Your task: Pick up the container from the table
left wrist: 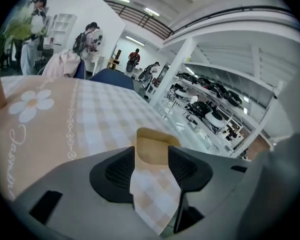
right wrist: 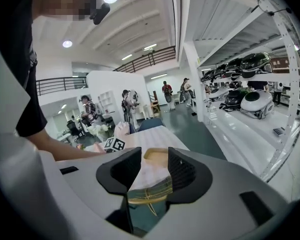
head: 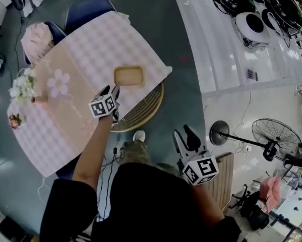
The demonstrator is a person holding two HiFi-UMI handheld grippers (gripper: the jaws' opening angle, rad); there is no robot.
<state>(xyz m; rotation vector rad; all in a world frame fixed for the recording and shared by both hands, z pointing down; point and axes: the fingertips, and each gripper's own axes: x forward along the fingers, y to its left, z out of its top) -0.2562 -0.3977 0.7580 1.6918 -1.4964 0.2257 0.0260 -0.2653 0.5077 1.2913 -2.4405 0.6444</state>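
I'm holding my left gripper (head: 112,91) over the edge of the table (head: 85,54), jaws spread and pinching nothing. It seems to be just short of the tan container (head: 128,76), which is sitting on the table near that edge. My right gripper (head: 185,136) is hanging well off the table, jaws likewise spread and empty.

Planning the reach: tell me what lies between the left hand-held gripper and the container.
Only bare tablecloth before the container, in the left gripper view.

Jaws apart, container (right wrist: 158,155) far beyond.
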